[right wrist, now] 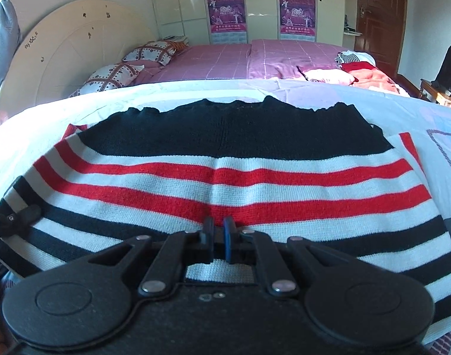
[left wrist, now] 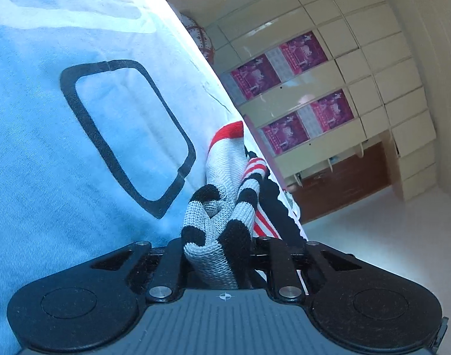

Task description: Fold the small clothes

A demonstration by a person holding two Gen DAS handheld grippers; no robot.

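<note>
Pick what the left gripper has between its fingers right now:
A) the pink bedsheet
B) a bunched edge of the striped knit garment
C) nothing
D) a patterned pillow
B: in the left wrist view a fold of the striped knit garment is bunched up inside the left gripper.

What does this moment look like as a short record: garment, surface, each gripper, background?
garment: striped knit sweater, black, white and red, spread flat
surface: pale blue sheet with a black rounded outline printed on it
left gripper: shut on a bunched fold of the sweater
right gripper: shut on the near edge of the sweater
background: bed with pink cover, other clothes on it
</note>
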